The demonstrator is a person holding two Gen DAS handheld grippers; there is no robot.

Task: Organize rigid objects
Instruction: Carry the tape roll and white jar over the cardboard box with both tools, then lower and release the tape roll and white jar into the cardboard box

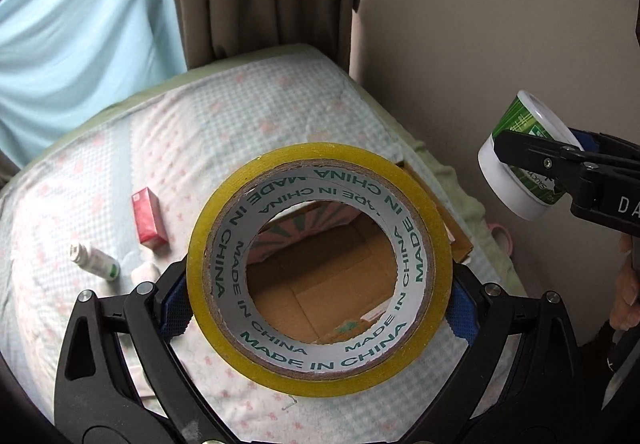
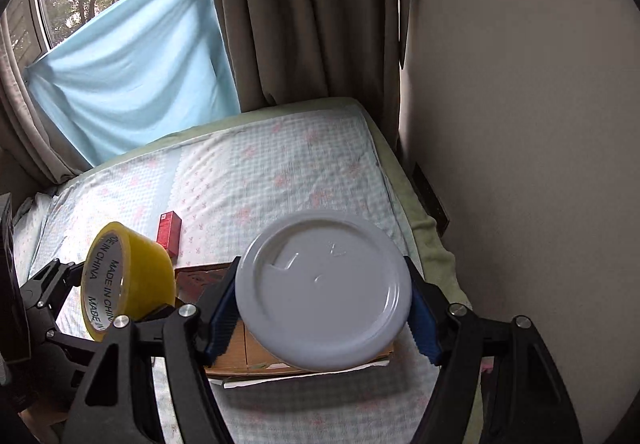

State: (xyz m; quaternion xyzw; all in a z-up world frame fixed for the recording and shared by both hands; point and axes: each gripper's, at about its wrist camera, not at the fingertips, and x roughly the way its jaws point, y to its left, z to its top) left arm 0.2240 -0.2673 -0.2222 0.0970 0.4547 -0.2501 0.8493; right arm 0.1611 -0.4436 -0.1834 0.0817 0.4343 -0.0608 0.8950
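Note:
My left gripper (image 1: 320,308) is shut on a yellow roll of tape (image 1: 320,376), its hole facing the camera. Through the hole shows the inside of an open cardboard box (image 1: 320,296) on the bed. My right gripper (image 2: 324,312) is shut on a white-lidded tub (image 2: 324,296); the left wrist view shows this tub (image 1: 516,164) with a green label, held up at the right. The tape roll (image 2: 140,276) appears at the left in the right wrist view, above the box (image 2: 248,356). A red carton (image 1: 149,218) and a small white bottle (image 1: 96,261) lie on the bed to the left.
The bed sheet (image 1: 240,116) is checked with pink flowers. A beige wall (image 2: 520,124) runs along the right, brown curtains (image 2: 300,12) and a blue cloth (image 2: 132,84) hang behind. A pink tape ring (image 1: 502,235) lies by the wall. A person's hand (image 1: 628,284) shows at right.

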